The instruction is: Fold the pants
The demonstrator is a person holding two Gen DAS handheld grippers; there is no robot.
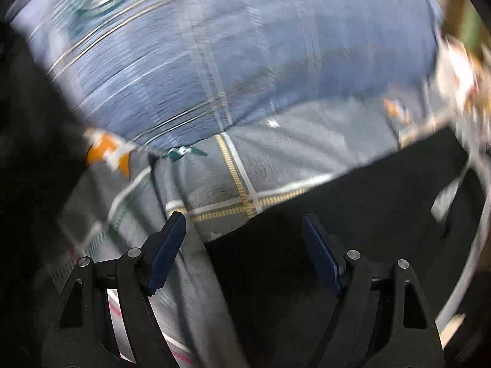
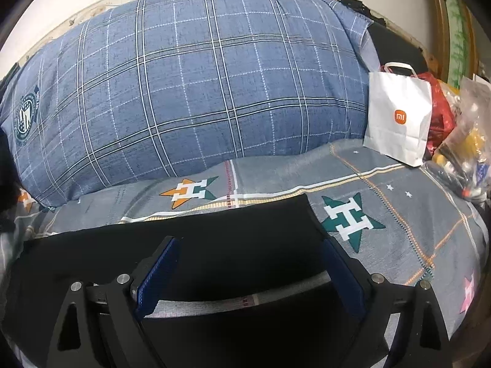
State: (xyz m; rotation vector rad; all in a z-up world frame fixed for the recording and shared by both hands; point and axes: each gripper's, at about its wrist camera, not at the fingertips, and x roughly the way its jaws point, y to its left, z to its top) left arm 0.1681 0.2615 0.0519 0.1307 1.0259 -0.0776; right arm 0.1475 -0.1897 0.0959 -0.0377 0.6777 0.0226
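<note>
The black pants [image 2: 196, 245] lie flat on the grey patterned bed sheet [image 2: 399, 214]. In the right wrist view my right gripper [image 2: 250, 245] is open, its blue-padded fingers spread just above the pants, empty. In the blurred left wrist view the pants [image 1: 353, 214] fill the lower right. My left gripper [image 1: 244, 224] is open and empty, its left finger over the sheet [image 1: 276, 153] and its right finger over the black cloth.
A big blue plaid pillow [image 2: 199, 86] lies across the back of the bed, also in the left wrist view [image 1: 214, 46]. A white paper bag [image 2: 399, 119] and plastic bags with clutter [image 2: 460, 141] stand at the right. A wall [image 2: 61, 0] runs behind.
</note>
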